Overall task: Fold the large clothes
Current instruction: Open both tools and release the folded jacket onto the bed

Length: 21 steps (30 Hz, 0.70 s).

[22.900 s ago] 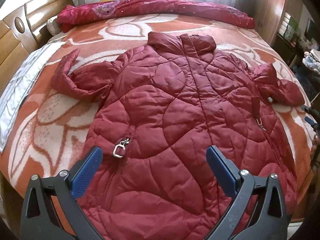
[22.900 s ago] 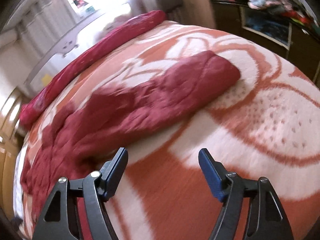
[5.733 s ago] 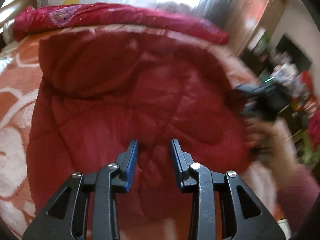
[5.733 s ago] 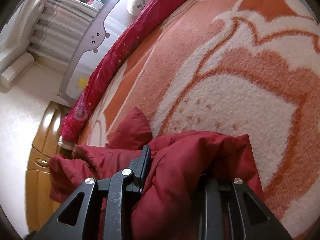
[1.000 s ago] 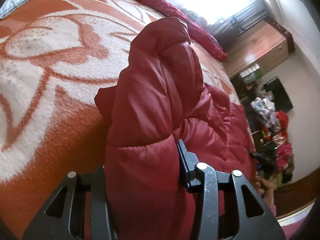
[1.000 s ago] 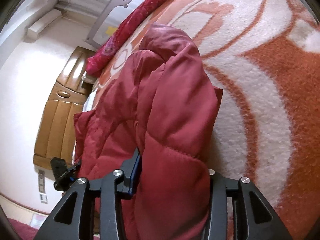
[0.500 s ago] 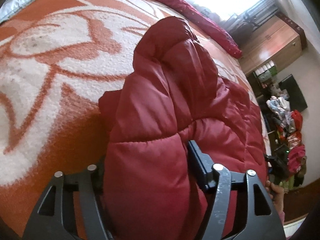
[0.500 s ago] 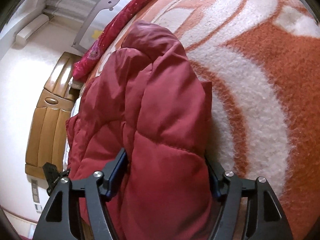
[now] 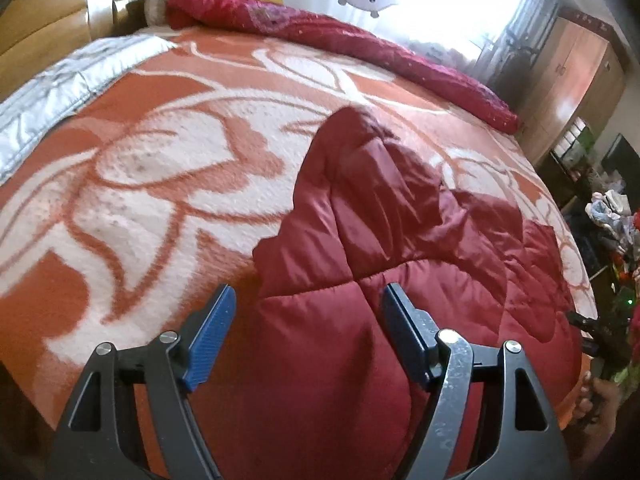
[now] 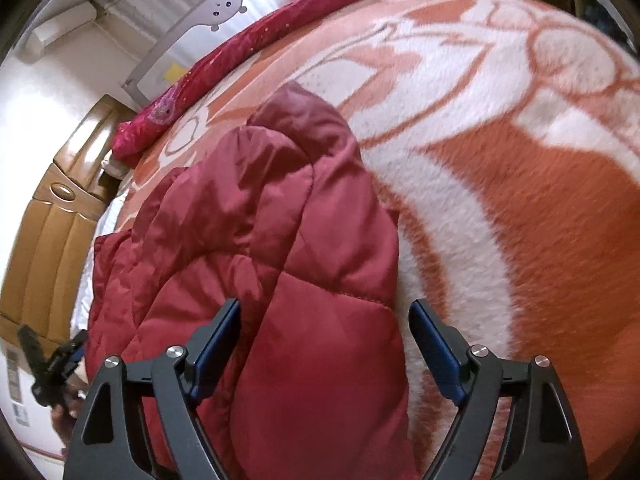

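Note:
A dark red quilted jacket (image 9: 400, 248) lies folded in a thick bundle on the orange and white bed blanket (image 9: 160, 168). My left gripper (image 9: 308, 336) is open, jaws wide apart above the bundle's left end, holding nothing. In the right wrist view the same jacket (image 10: 288, 240) runs from the near edge towards the headboard. My right gripper (image 10: 326, 346) is open over the bundle's right end, empty. The left gripper also shows far left in the right wrist view (image 10: 52, 364), and the right gripper shows far right in the left wrist view (image 9: 592, 332).
A rolled red quilt (image 9: 340, 36) lies along the far side of the bed. A wooden headboard (image 10: 52, 232) stands at the left. A grey-white sheet (image 9: 52, 80) covers the bed's left corner. A wardrobe (image 9: 572, 76) and cluttered shelves (image 9: 608, 208) stand at the right.
Both grippers have opened and let go of the jacket's ends. They have drawn back a little, and the folded bundle now rests on the bed.

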Available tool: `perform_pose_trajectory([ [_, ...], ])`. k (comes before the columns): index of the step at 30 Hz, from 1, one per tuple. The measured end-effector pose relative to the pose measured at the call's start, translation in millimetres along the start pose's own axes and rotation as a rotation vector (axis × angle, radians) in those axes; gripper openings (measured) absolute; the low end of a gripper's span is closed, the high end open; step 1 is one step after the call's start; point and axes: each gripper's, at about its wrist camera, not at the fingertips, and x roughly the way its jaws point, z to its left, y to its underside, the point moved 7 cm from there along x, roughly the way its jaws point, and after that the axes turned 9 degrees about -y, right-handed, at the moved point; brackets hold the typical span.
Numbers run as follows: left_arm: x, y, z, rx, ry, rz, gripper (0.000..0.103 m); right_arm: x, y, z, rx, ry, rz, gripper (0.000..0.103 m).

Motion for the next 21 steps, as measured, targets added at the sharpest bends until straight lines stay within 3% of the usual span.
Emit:
perform_pose_trajectory([
  [11, -25, -6, -42, 0.084, 0.102, -0.035, 0.075, -27, -6, 18, -0.057, 0.040, -0.075, 0.086],
  [21, -24, 11, -88, 0.171, 0.190, 0.008, 0.075, -22, -4, 70, -0.185, -0.011, -0.067, 0.086],
])
